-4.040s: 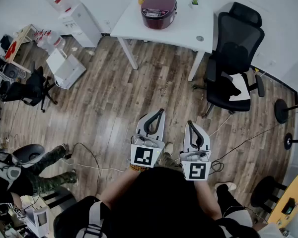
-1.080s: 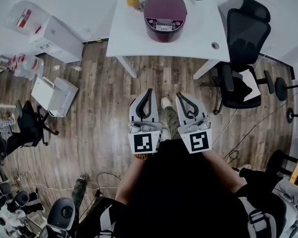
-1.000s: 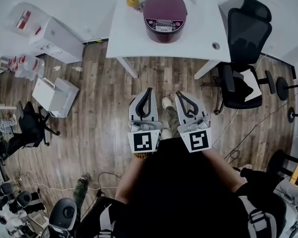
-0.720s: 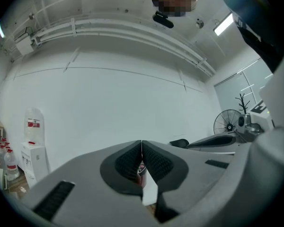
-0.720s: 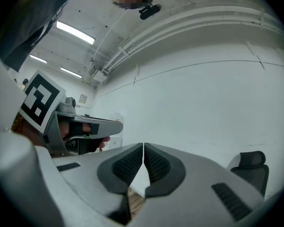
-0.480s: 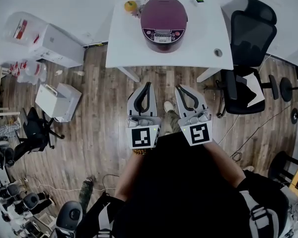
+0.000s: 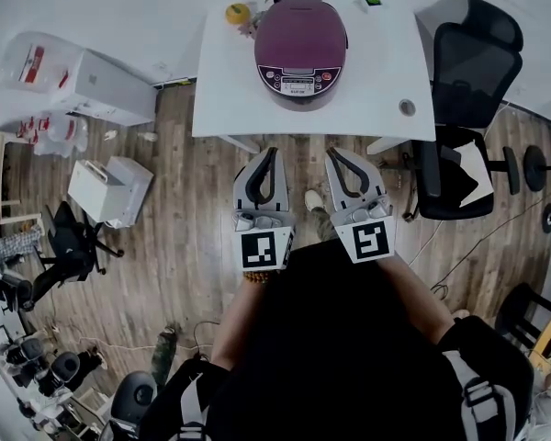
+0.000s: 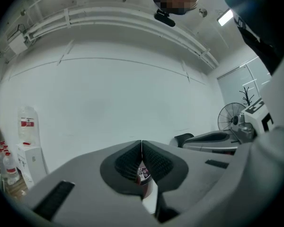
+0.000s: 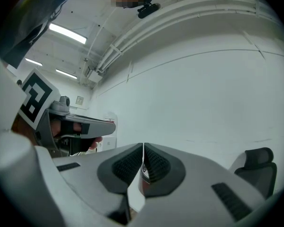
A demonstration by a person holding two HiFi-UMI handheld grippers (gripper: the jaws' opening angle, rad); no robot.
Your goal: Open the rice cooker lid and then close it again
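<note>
Head view: the rice cooker (image 7: 300,39) stands with its lid shut on the white surface (image 7: 225,90), ahead of the left gripper (image 7: 274,151) and right gripper (image 7: 331,152). This looks like the approach; next, one gripper must reach the lid release.

Left gripper view: the fingers (image 8: 128,162) are pressed together, empty, with only a sliver of the cooker showing below them.

Right gripper view: its fingers are likewise pressed together on nothing, and the latch cannot be made out.

The round maroon rice cooker (image 7: 300,39) stands upright mid-table (image 7: 225,90). Its lid (image 7: 301,18) is shut and its control panel (image 7: 297,82) faces the table's near edge.
</note>
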